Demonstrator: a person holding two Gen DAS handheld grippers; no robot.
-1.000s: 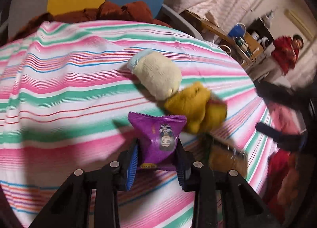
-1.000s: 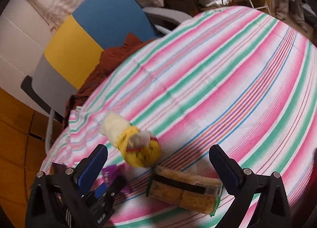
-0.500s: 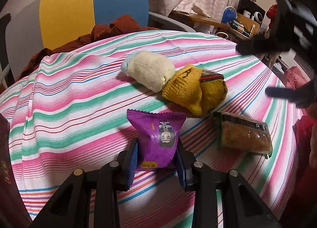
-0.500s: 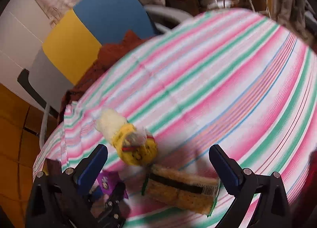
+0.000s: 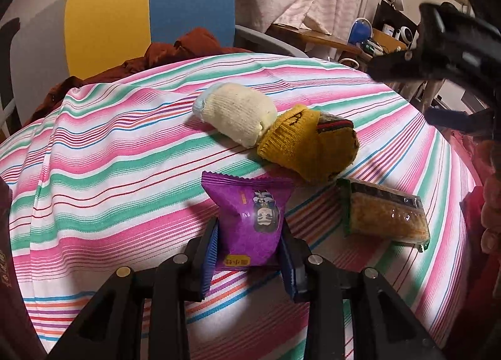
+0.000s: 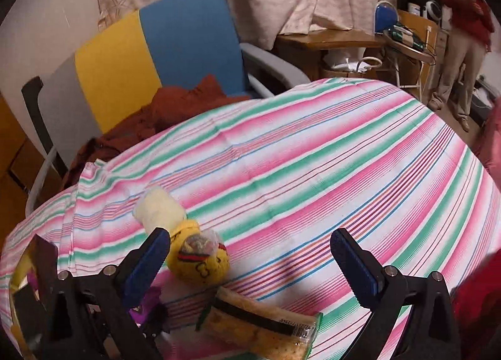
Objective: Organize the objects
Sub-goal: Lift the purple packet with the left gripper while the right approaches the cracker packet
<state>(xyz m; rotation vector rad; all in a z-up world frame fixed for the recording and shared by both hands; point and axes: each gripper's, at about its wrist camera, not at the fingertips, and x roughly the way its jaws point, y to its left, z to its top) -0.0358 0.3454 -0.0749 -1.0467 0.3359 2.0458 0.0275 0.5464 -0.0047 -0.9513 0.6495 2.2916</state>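
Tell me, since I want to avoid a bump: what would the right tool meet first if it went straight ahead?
Likely only the striped tablecloth. The right tool is open, and the cracker packet and yellow sock ball sit low and left of its line; depth is unclear.

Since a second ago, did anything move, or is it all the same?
The left gripper kept its hold on the purple snack packet and swung its view round, so the chair behind the table now shows in full. The right gripper stayed open and tipped up over the cracker pack. The cream sock, yellow sock and cracker pack did not move on the striped cloth.
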